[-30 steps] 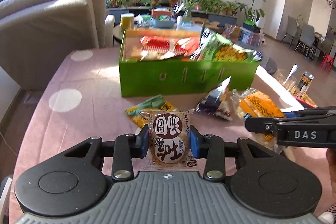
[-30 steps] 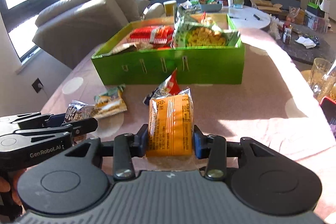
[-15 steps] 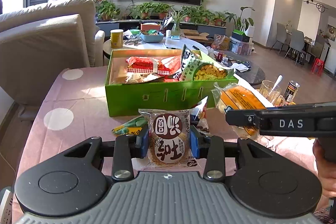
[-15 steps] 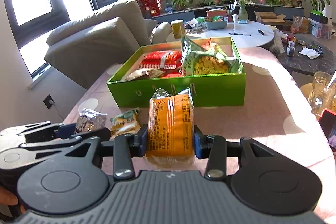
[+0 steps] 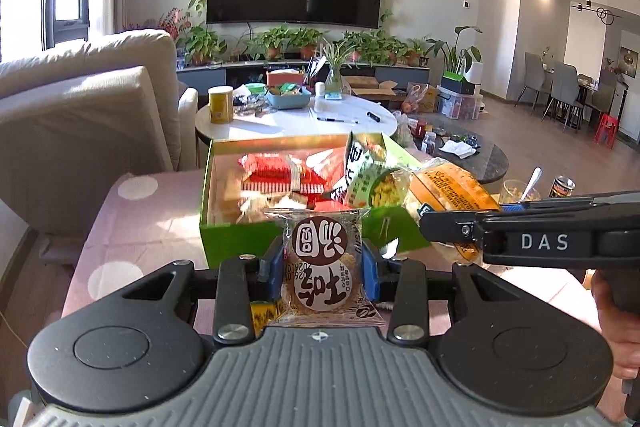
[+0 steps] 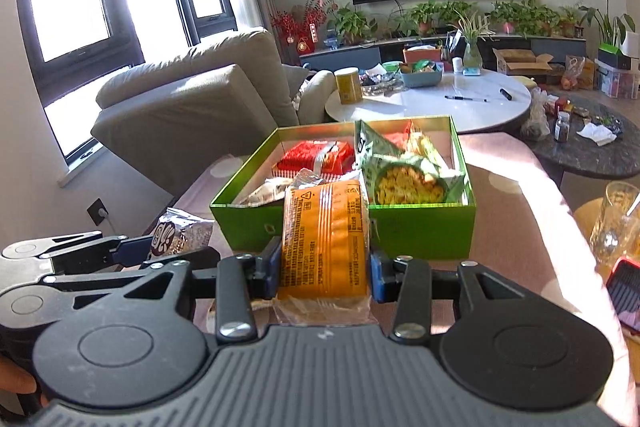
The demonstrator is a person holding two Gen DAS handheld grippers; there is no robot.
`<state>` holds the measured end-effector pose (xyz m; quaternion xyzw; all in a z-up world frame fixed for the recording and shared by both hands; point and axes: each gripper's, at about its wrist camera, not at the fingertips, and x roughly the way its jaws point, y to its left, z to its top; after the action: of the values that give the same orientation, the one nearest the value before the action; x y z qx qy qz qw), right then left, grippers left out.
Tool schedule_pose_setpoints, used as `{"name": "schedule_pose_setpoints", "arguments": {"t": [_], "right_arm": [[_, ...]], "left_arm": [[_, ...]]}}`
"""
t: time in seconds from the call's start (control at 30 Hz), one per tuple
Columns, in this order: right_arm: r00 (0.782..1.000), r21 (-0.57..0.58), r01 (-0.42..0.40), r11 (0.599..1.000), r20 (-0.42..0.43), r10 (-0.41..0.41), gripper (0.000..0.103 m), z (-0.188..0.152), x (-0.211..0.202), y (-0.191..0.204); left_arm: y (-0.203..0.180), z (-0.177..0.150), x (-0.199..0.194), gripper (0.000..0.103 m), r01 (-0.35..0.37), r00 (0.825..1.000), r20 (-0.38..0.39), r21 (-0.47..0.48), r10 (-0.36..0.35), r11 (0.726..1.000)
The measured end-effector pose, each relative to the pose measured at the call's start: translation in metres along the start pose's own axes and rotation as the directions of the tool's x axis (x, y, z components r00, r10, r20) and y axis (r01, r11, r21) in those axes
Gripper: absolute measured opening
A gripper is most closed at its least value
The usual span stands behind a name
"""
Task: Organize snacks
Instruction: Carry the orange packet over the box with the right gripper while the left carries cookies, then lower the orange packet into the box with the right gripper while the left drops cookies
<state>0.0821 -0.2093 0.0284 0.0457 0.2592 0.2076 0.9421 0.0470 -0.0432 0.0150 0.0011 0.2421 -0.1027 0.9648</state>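
My left gripper point(image 5: 322, 265) is shut on a clear-wrapped round cookie pack point(image 5: 320, 263) with a brown and white label, held above the table just short of the green box point(image 5: 236, 239). My right gripper point(image 6: 323, 265) is shut on an orange snack pack point(image 6: 324, 243), raised in front of the same green box point(image 6: 420, 231). The box holds red packs point(image 6: 316, 157) and a green chip bag point(image 6: 404, 175). Seen from the left wrist, the right gripper point(image 5: 448, 227) comes in from the right with the orange pack point(image 5: 448, 187). Seen from the right wrist, the cookie pack point(image 6: 180, 233) shows at the left.
A pink tablecloth with white dots point(image 5: 132, 223) covers the table. A beige sofa point(image 5: 80, 115) stands to the left. Behind the box is a white round table point(image 5: 296, 119) with clutter. A glass point(image 6: 618, 219) and a red phone point(image 6: 624, 285) lie at the right edge.
Both grippers have risen with their packs and tilted up, so the box's inside now shows. The loose snacks on the cloth have dropped out of sight behind the held packs.
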Motion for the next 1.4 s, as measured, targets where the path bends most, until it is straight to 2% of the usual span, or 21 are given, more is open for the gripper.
{"name": "schedule_pose_setpoints", "arguments": {"t": [0.33,0.63,1.0,1.27,1.33,1.4], "right_arm": [[0.999,0.022,-0.017,1.0,0.037,0.016,0.064,0.024,0.016,-0.011],[0.996,0.055,-0.08,0.995,0.051,0.077,0.064,0.047,0.047,-0.015],[0.994,0.071,-0.112,0.991,-0.007,0.113,0.064,0.058,0.101,-0.014],[0.996,0.096,-0.079,0.992,-0.028,0.082,0.064,0.058,0.127,-0.026],[0.997,0.099,-0.071,0.993,-0.029,0.075,0.064,0.057,0.13,-0.027],[0.998,0.108,-0.064,0.992,-0.018,0.066,0.064,0.055,0.13,-0.028]], "left_arm": [[0.007,0.025,0.019,0.035,-0.022,0.999,0.023,-0.005,0.022,1.0],[0.021,0.047,0.046,0.035,-0.041,0.999,0.023,-0.007,0.041,0.999],[0.052,0.054,0.104,0.035,-0.082,0.996,-0.025,-0.038,0.081,0.996],[0.057,0.056,0.14,0.036,-0.075,0.996,-0.048,-0.016,0.074,0.997],[0.057,0.054,0.146,0.037,-0.081,0.995,-0.051,-0.015,0.08,0.997],[0.056,0.05,0.148,0.05,-0.082,0.995,-0.052,-0.01,0.081,0.997]]}}
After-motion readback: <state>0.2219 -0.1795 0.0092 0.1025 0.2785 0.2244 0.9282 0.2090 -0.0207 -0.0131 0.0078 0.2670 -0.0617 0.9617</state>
